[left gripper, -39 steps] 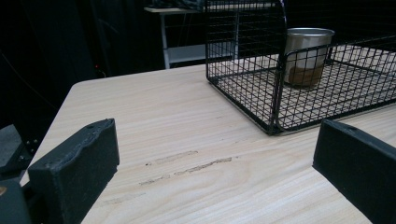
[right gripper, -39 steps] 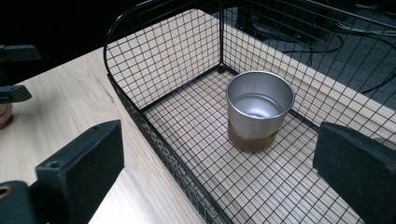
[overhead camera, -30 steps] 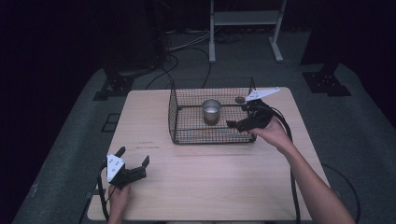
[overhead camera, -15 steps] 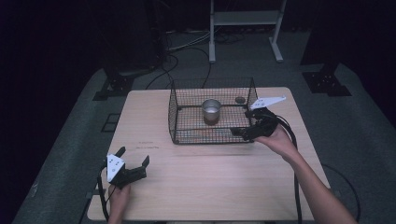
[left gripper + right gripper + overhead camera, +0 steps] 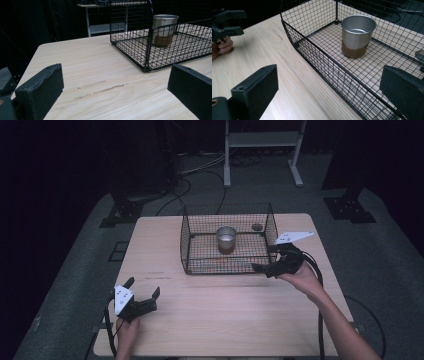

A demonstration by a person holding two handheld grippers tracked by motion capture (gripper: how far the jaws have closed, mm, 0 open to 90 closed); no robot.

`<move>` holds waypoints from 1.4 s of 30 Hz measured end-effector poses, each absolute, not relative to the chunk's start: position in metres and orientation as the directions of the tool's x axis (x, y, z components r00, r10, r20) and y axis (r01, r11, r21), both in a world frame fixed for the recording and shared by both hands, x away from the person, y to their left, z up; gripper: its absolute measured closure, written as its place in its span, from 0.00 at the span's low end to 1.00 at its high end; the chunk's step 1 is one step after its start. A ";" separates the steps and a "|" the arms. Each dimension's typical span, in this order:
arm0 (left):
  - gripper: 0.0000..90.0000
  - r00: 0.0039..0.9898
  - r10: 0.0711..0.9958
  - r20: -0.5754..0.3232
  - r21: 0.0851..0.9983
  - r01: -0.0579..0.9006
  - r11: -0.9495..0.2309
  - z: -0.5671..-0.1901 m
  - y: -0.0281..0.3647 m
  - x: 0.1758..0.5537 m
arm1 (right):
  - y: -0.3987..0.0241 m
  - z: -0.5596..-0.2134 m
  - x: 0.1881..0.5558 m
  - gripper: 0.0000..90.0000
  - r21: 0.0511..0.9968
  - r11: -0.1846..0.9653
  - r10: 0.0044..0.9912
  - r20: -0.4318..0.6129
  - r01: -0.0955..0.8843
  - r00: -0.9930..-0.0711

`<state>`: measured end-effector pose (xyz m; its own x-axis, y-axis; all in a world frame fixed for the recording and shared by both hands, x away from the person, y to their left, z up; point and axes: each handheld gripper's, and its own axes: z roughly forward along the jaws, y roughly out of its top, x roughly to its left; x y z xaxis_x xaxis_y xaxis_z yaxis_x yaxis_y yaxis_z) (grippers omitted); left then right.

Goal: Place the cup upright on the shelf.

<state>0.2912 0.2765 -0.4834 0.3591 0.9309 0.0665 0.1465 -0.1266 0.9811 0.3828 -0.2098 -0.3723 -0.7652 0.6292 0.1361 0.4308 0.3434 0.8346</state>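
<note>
The right gripper [image 5: 272, 261] had slipped down and back toward the person over the preceding second, from beside the far right corner of the wire basket [image 5: 227, 265] to its near right corner, where it hung just outside the mesh. Its fingers [image 5: 254, 90] stood spread wide and held nothing. Judging by that shift, the hand appeared to be lining up on the basket's near edge, or on the metal cup [image 5: 226, 239] inside, rather than leaving the work.

The cup stood upright on the basket floor, toward the rear and near the middle, apart from every wall. It was a plain, slightly tapered tumbler of brushed silver metal with a thin rolled lip, seated on a brown band or coaster that looked like cork or wood.

The basket was a low, open-topped rectangle of black wire in a fine square grid, with thicker rods at the rim and rounded corners. A small dark disc [image 5: 257, 227] lay on the surface just beyond its far right corner; its material could not be made out.

The left gripper [image 5: 142, 296] had not moved, resting low at the near left of the surface [image 5: 225, 320], well apart from the basket, its fingers [image 5: 40, 87] likewise spread and empty. The surface was pale wood grain, matt, with a few faint scuffs.
</note>
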 end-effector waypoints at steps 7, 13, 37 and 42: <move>0.00 0.360 0.930 0.070 0.980 0.148 -0.130 -0.483 0.277 0.291 | -0.216 -0.373 0.374 0.02 0.846 0.329 0.628 0.137 0.421 -0.766; 0.00 0.360 0.930 0.070 0.980 0.148 -0.131 -0.483 0.277 0.291 | -0.223 -0.375 0.368 0.01 0.848 0.319 0.636 0.139 0.422 -0.759; 0.00 0.361 0.930 0.072 0.980 0.149 -0.133 -0.483 0.277 0.291 | -0.253 -0.395 0.338 0.01 0.852 0.286 0.659 0.157 0.438 -0.736; 0.00 0.361 0.930 0.072 0.980 0.149 -0.134 -0.483 0.277 0.291 | -0.259 -0.406 0.331 0.01 0.849 0.262 0.662 0.188 0.459 -0.725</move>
